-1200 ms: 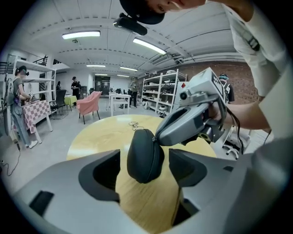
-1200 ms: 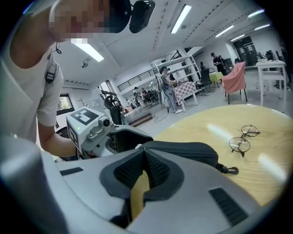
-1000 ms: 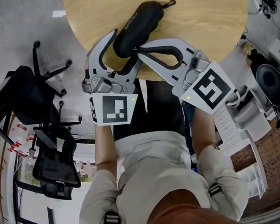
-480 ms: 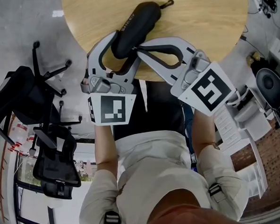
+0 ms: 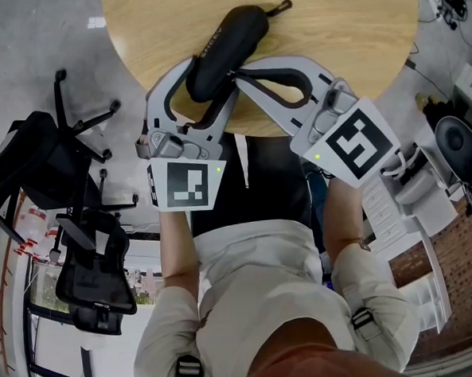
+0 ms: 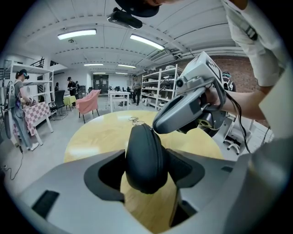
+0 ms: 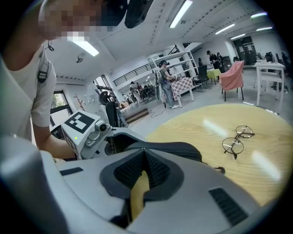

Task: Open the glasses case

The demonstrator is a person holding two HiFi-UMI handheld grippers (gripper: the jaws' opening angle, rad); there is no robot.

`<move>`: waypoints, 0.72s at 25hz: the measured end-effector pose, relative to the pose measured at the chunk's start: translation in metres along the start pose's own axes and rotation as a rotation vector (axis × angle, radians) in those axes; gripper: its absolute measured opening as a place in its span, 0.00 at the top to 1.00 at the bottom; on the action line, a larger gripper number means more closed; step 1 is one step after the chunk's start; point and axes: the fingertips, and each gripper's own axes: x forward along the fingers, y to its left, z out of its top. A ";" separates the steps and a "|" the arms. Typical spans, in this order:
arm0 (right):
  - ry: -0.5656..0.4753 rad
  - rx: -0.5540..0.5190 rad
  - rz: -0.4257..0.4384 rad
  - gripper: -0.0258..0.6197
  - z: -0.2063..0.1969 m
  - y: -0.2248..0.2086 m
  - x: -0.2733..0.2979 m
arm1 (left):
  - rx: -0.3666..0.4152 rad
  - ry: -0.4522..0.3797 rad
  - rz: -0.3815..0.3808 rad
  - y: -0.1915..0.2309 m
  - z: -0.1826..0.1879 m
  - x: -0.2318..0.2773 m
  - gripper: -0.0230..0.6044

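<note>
- Surface: round, wood-look; carries the case and a pair of glasses.
- L gripper: reaches in from the near edge. Its fingers clamp the near end of the case, one pad on each side.
- R gripper: comes in from the right, across the L one. Its fingers are pressed together, w/ the tips right at the case's top seam. Can't tell if they pinch the zip pull or just touch it.
- Case: black, oval, shut, lying on the surface near its front edge and angled away from the person. Zip looks fully closed.
- Glasses: thin wire frame, well apart from the case, further back on the surface.
- Step in hand, prob.: case is steadied by the L gripper, R gripper is getting hold of the zip pull. Nothing opened yet.
- Next move, I'd say: confirm the grip on the pull, then drag it along the seam round the case while the L gripper keeps the case from sliding or twisting. The pull is small, so a slip is likely.
</note>
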 end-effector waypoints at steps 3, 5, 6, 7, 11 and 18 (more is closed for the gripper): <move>0.000 0.007 -0.010 0.93 -0.001 -0.005 0.000 | -0.010 -0.003 0.000 -0.001 -0.002 0.001 0.49; -0.001 0.012 -0.017 0.93 -0.001 -0.008 -0.001 | -0.022 -0.009 0.002 -0.001 -0.003 0.001 0.49; 0.000 0.014 -0.020 0.93 -0.001 -0.009 -0.002 | -0.020 -0.006 0.001 -0.001 -0.003 0.001 0.49; 0.000 0.016 -0.024 0.93 -0.002 -0.011 -0.002 | -0.017 -0.002 -0.001 -0.001 -0.004 0.001 0.49; 0.002 0.015 -0.032 0.93 -0.002 -0.017 -0.001 | -0.024 0.008 -0.002 -0.001 -0.008 0.002 0.49; 0.004 0.025 -0.055 0.93 -0.002 -0.024 -0.001 | -0.030 0.016 -0.005 -0.001 -0.012 0.000 0.49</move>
